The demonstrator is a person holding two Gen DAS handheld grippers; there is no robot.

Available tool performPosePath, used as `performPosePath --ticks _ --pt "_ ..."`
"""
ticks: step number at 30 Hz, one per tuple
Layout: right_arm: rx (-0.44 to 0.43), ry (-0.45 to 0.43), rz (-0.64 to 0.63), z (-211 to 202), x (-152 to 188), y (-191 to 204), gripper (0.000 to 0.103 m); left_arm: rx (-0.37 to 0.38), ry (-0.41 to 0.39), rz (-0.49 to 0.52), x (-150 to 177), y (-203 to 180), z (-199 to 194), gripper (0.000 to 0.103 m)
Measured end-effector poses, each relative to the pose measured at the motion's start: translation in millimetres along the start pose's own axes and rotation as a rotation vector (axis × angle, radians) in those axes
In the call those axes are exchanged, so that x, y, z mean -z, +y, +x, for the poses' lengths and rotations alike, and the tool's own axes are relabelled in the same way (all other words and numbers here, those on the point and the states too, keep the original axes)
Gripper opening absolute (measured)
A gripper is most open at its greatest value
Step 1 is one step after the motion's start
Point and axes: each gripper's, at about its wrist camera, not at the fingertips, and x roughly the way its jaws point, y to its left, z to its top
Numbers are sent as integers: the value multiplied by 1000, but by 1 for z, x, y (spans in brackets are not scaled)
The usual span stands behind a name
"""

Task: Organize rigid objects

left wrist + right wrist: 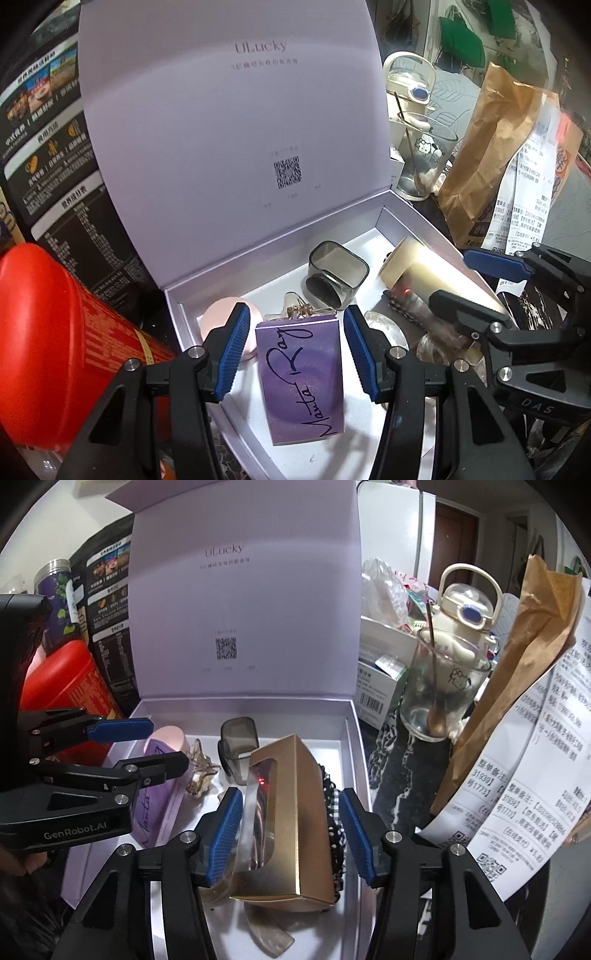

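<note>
An open lavender gift box (391,221) holds small items: a purple "Manta Ray" carton (303,380), a smoky grey cup (338,273), a pink puff (221,314) and a clear hair clip (295,310). My left gripper (295,310) straddles the purple carton, open, with a gap at each pad. In the right wrist view a gold windowed carton (291,830) lies tilted in the gift box (243,709) on a black-and-white fabric band (334,812). My right gripper (290,793) is open around it, with a clear gap at the right pad. The left gripper (166,744) shows at the left there.
The raised lid (229,129) walls off the back. A red canister (55,350) and black pouch (55,147) crowd the left. On the right stand a glass with a spoon (439,694), a cream bottle (469,616), a brown paper bag (517,672) and a long receipt (535,757).
</note>
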Motion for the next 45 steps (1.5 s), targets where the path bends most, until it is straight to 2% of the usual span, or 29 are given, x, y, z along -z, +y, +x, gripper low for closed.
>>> performPosePath --ticks 9,11,13,16,19,22,25,27,29,30,33,37,40,45 --pt "36 -35 0 -21 -5 -5 57 12 18 -40 -10 3 1 52" --pt "49 -43 -4 -26 -6 -5 60 13 18 -42 -9 3 -3 59" --pt "57 -54 -6 -31 -6 -5 61 23 2 -42 -9 2 -8 82" --pt "61 -63 6 -37 -4 -5 61 51 -8 -37 -9 -1 -17 94" --pt "69 -65 14 -46 -1 -6 62 34 -22 -26 -9 -5 -25 95" --pt "94 -73 1 -61 3 -6 70 46 -44 -35 -9 -7 -36 95" --pt "103 -84 7 -78 5 -8 72 59 -54 -49 -7 -9 -45 95" --pt "115 -89 13 -88 6 -9 76 60 -72 -49 -6 -12 -54 95" --pt "139 -104 20 -99 8 -9 87 71 -84 -40 -4 -15 -63 96" --pt "149 -113 23 -105 9 -9 89 76 -88 -35 -3 -16 -66 96" --pt "161 -143 37 -123 13 -7 90 82 -110 -29 1 -20 -82 102" --pt "174 -163 60 -144 18 -5 94 89 -134 -21 8 -24 -102 103" --pt "199 -177 64 -158 22 -1 102 86 -148 -11 15 -28 -115 103" --pt "226 -195 74 -178 30 6 103 84 -171 -23 28 -30 -135 103"
